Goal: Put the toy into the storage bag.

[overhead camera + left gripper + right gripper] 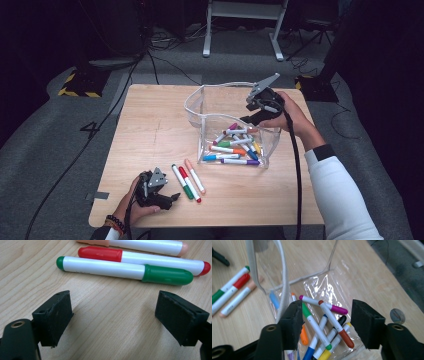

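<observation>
We hold our right gripper (252,119) with jaws apart and nothing between them over the clear pouch (200,102) of markers (235,147), while our left gripper (172,196), jaws wide and empty, rests on the table (150,125) just beside the green marker (125,270), red marker (140,260) and peach marker (145,245).

Before you: clear plastic pouch (207,107), open-topped, upright on the table, holding a loose heap of coloured markers (235,146). Three more lie side by side outside it: green marker (180,181), red marker (189,183), peach marker (195,176).
</observation>
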